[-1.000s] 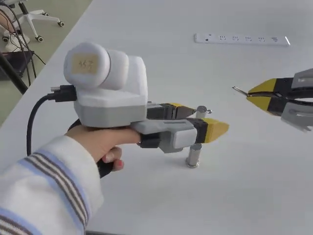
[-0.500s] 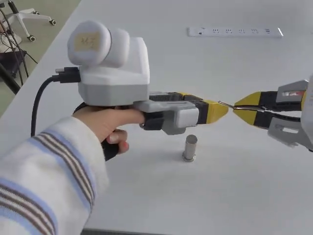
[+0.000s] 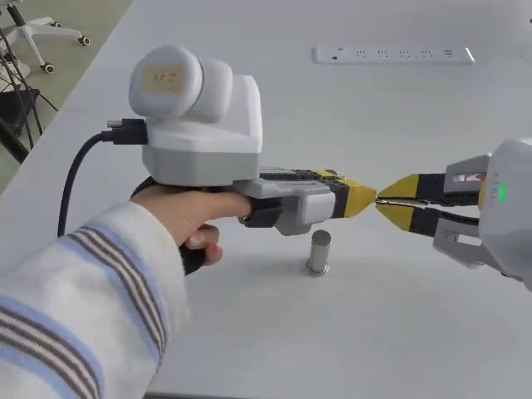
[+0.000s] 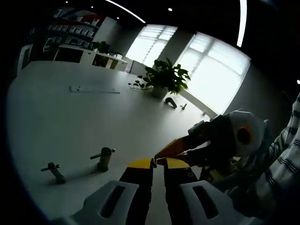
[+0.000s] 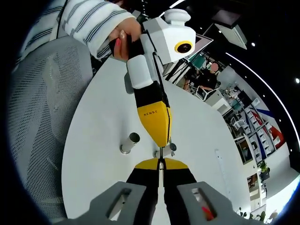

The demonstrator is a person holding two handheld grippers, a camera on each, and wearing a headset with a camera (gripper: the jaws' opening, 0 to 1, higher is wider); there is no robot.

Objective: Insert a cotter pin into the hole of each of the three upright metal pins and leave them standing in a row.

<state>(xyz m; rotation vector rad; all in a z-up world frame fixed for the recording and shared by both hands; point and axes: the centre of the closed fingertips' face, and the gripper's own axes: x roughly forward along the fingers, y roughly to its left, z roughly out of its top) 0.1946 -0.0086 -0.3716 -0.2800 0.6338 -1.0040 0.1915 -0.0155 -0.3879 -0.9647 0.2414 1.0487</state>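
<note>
Cotter pin (image 5: 161,158) hangs just above-right of the bare metal pin (image 3: 318,252). Left gripper (image 3: 366,198), jaws nearly together, meets its free end; whether it pinches, I cannot tell. Right gripper (image 3: 386,204) clamps it: hold level, release only after a firm take.

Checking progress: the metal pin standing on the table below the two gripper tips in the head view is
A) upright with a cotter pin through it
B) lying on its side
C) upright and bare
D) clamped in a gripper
C: the metal pin stands upright on the table, with nothing sticking out of its sides.
</note>
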